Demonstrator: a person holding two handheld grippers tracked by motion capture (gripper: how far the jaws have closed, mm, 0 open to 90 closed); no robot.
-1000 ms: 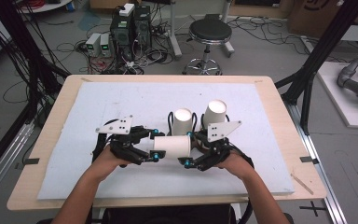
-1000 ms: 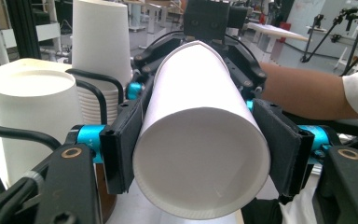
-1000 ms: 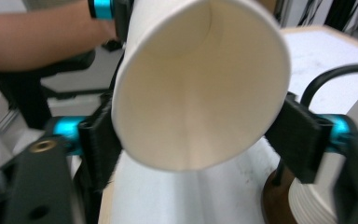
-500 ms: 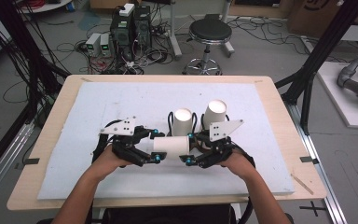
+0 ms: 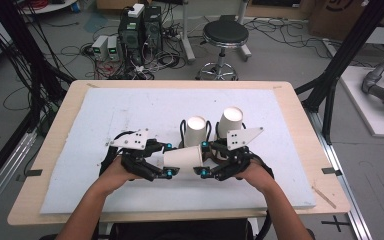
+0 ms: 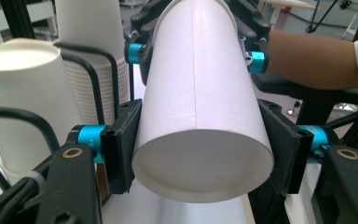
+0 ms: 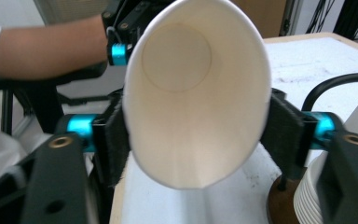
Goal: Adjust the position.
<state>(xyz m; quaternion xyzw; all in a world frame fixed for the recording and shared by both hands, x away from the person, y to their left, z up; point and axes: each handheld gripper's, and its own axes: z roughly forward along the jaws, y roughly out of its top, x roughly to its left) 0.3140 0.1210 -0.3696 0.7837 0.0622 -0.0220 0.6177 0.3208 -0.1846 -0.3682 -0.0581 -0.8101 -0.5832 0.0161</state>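
From the high view, a white paper cup lies sideways between the left gripper and right gripper, just in front of two cup stacks.

In the left gripper view, both jaws are clamped on the cup's base end.

In the right gripper view, the jaws, which have just been opening a little, still press the rim end into an oval. Any harder squeeze could crease the rim, and pulling apart might tear the cup.
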